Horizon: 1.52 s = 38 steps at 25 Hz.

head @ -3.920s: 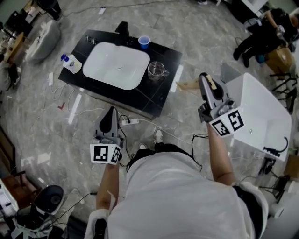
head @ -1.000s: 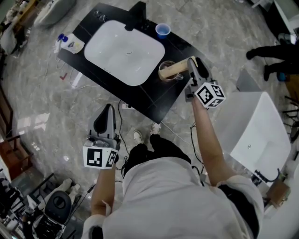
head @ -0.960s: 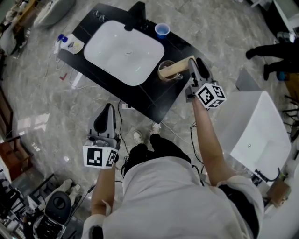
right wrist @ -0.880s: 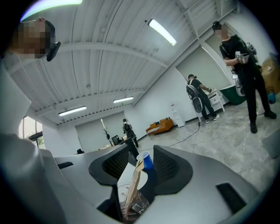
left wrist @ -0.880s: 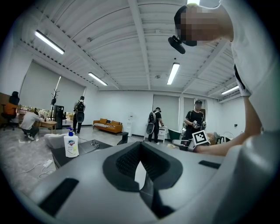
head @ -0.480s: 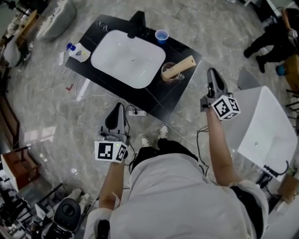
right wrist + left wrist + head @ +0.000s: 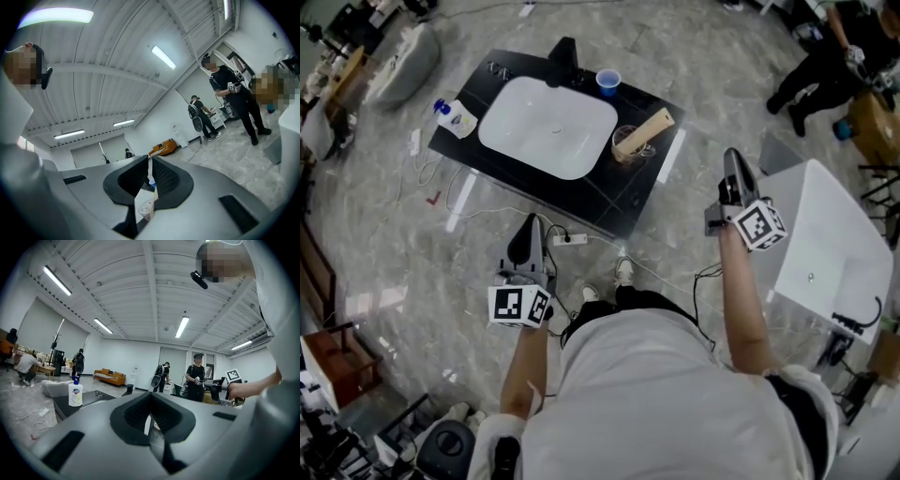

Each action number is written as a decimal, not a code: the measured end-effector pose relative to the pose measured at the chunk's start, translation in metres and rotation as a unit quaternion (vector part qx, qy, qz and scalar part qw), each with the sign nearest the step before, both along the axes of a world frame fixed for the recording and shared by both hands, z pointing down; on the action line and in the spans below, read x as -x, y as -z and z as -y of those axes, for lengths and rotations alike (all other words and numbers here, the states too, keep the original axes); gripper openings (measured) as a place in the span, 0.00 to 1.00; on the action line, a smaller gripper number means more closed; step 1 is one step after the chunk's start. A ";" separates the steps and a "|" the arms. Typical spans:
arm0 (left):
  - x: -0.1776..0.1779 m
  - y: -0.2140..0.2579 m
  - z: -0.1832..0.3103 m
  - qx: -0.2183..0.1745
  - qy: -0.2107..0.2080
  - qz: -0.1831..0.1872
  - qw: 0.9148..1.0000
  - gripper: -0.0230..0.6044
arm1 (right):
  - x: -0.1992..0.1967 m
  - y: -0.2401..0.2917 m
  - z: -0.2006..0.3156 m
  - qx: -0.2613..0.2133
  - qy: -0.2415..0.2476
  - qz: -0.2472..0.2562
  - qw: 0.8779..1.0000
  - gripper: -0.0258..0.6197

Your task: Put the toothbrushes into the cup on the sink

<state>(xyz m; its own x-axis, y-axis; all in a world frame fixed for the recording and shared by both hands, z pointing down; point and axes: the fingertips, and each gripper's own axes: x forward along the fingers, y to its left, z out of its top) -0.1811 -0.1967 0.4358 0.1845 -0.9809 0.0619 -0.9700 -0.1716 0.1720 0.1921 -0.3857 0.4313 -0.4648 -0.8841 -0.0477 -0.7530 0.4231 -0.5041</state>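
Note:
A tan toothbrush box (image 7: 644, 133) leans in the glass cup (image 7: 624, 150) on the black counter (image 7: 633, 192), right of the white sink (image 7: 548, 127). My right gripper (image 7: 732, 156) hangs off the counter's right end, well clear of the cup. Its jaws are closing with nothing between them, and only a thin slit is left. Through that slit of the right gripper (image 7: 150, 174) the glass cup (image 7: 144, 206) shows. My left gripper (image 7: 522, 225) hangs in front of the counter over the floor; its jaws (image 7: 149, 420) are shut and empty.
A blue cup (image 7: 607, 82) and a black faucet (image 7: 562, 61) stand behind the sink. A soap bottle (image 7: 455, 117) sits at the counter's left end. A power strip (image 7: 565, 241) and cables lie on the floor. A white basin (image 7: 816, 239) stands at right, with people beyond.
The right gripper has drawn back from the cup to the right, leaving the toothbrush box leaning in it, and its jaws have closed. The left gripper has barely moved.

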 end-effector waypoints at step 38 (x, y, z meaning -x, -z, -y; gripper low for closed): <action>0.008 0.016 -0.047 -0.026 0.008 0.029 0.999 0.04 | -0.005 0.071 -0.142 -0.121 -0.007 -0.212 0.970 0.12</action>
<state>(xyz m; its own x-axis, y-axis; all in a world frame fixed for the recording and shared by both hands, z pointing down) -0.1896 -0.1492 0.4196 0.1664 -0.9859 0.0204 -0.9808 -0.1633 0.1067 0.1968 -0.2434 0.3600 -0.4761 -0.8772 -0.0626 -0.8773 0.4787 -0.0354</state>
